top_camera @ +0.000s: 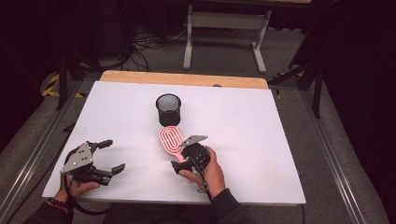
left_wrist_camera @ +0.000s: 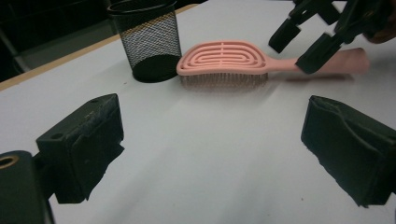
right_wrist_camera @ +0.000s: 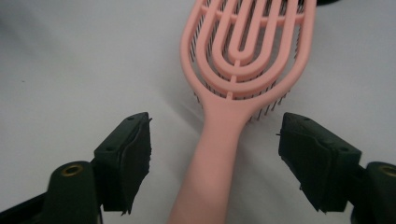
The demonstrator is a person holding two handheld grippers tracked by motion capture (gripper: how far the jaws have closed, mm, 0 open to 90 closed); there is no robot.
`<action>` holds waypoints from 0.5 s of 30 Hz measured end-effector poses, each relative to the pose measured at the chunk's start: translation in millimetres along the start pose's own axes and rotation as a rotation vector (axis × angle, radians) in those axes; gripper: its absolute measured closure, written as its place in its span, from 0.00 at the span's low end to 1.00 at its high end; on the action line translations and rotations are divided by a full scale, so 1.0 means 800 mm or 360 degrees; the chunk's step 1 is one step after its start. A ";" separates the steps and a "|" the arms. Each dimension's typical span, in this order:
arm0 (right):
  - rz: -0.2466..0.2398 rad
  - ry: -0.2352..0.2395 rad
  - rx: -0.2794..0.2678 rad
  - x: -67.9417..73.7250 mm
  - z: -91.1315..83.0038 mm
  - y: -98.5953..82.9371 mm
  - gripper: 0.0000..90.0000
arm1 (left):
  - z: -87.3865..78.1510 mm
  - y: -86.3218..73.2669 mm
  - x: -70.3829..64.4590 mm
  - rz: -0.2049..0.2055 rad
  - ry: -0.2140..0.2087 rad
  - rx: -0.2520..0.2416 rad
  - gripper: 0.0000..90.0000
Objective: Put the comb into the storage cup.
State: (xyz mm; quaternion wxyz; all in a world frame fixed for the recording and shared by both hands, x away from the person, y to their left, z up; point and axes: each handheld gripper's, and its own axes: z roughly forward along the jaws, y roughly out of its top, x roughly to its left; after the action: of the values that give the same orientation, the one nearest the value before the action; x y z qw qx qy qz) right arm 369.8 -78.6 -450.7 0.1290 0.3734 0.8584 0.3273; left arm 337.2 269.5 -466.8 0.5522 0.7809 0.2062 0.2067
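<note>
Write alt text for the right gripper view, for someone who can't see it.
A pink brush lies bristles down on a white table, its handle running between the open jaws of the right gripper, which do not touch it.

Pink vented hairbrush [top_camera: 170, 141] lies flat on the white desk [top_camera: 261, 126], bristles down, head just beside the black mesh cup [top_camera: 168, 109].
</note>
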 end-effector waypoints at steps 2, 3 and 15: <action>-0.0008 0.0006 0.0049 0.000 0.010 -0.001 0.33 | 0.001 -0.001 0.003 -0.0032 -0.0023 -0.0012 0.08; -0.0014 -0.0003 0.0067 0.001 0.014 -0.002 0.35 | 0.001 -0.001 0.003 -0.0039 -0.0028 -0.0017 0.08; -0.0064 -0.0068 0.0049 -0.001 0.024 0.004 0.64 | 0.007 0.000 0.007 -0.0083 -0.0085 -0.0015 0.09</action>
State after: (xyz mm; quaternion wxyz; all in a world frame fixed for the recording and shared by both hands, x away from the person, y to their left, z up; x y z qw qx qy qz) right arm 381.2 -68.8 -463.3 0.1480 0.3650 0.8677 0.3033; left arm 344.8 267.9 -468.2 0.5664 0.7779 0.2108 0.1723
